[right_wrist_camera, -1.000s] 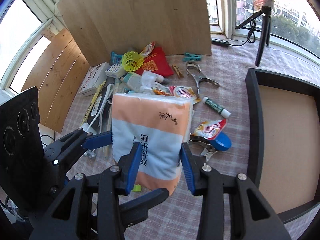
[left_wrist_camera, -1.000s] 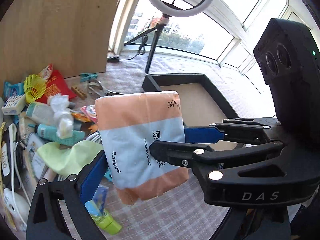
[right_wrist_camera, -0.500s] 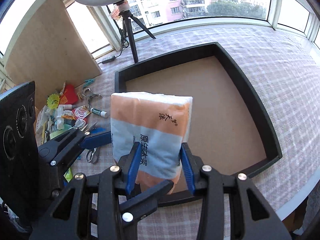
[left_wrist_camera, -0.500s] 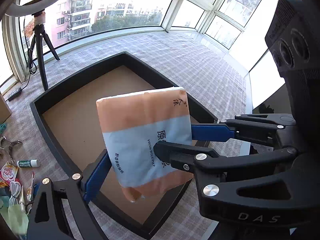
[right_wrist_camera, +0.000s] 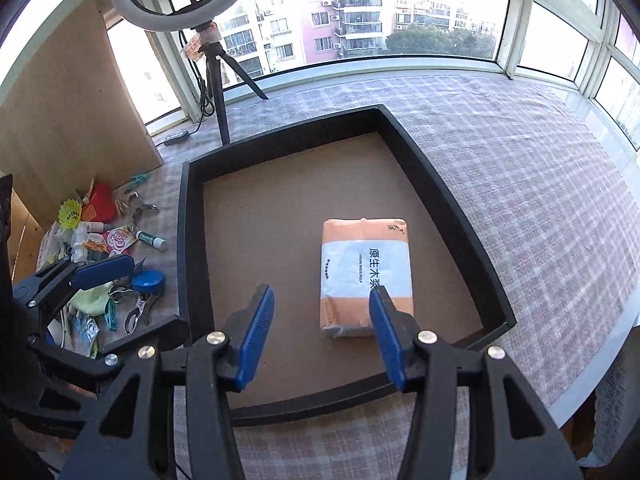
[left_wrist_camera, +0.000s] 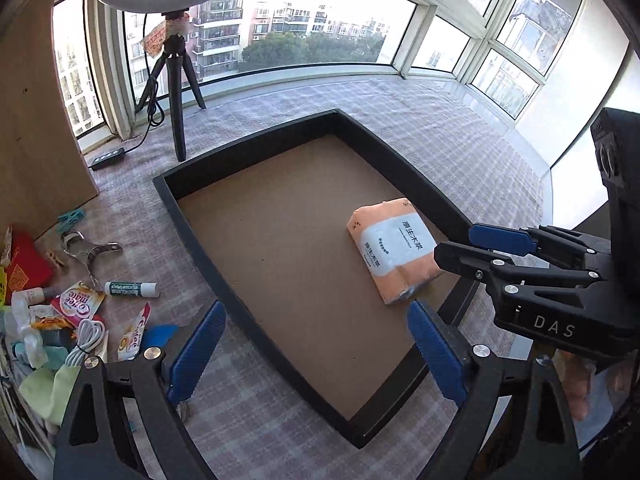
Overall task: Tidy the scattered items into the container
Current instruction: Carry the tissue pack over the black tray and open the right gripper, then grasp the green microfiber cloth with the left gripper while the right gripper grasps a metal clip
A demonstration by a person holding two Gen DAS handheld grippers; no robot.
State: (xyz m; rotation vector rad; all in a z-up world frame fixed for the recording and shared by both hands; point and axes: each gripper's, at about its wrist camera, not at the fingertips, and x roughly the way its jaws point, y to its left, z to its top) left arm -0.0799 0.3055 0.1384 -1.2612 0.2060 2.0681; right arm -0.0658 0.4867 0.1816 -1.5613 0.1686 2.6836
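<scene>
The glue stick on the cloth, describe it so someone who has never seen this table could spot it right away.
Start at the big black tray in the middle of the checked tablecloth and look just outside its left wall, to the heap of clutter. At the heap's edge nearest the tray lies the glue stick, flat on the cloth. It is a slim dark green tube with a white cap, the only such stick there.

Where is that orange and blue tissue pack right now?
The tissue pack lies flat inside the black tray, near its right wall, in both views, with both hand-held grippers open above it.
</scene>
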